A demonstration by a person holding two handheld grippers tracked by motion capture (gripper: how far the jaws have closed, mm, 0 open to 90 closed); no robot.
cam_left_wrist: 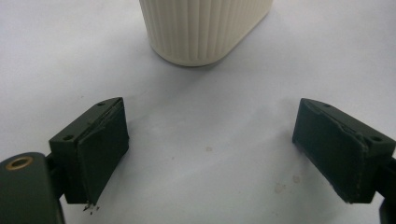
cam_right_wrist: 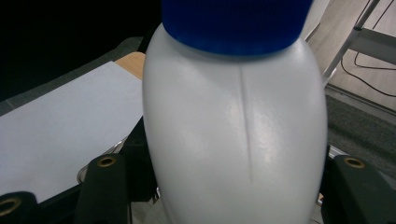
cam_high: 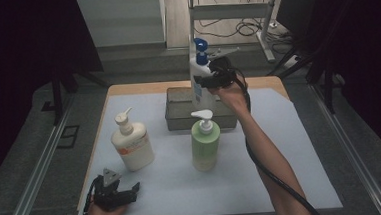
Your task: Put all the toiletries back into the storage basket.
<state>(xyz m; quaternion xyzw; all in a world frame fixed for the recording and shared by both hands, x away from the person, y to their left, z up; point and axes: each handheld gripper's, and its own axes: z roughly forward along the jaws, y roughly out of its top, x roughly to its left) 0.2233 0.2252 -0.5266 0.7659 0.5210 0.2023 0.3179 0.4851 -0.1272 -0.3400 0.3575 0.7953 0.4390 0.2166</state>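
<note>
1. Up at the far side of the table (cam_high: 301,146), the right gripper (cam_high: 208,79) has the white bottle with the blue pump (cam_high: 199,67) clamped between its jaws, holding it by the body.
2. That bottle hangs upright in the air, right above the grey metal tray (cam_high: 178,110) at the back of the white table cover; I cannot tell whether its base touches the tray.
3. In the right gripper view, the white bottle (cam_right_wrist: 233,135) bulges out between the two black jaws, its blue collar (cam_right_wrist: 236,23) at the top, and the jaws sit about half open, pressed against its sides.
4. Down at the near left corner, the left gripper (cam_high: 117,191) rests low over the table with its jaws spread wide and nothing between them.
5. In the left gripper view, the two pads stand well apart over bare white surface, and the ribbed base of the cream bottle (cam_left_wrist: 203,28) stands just ahead of them, untouched.
6. From above, that cream pump bottle (cam_high: 132,141) stands upright at the left, close to the left gripper.
7. The green pump bottle (cam_high: 205,142) stands upright in the middle of the table, just in front of the tray and well apart from both grippers.
</note>
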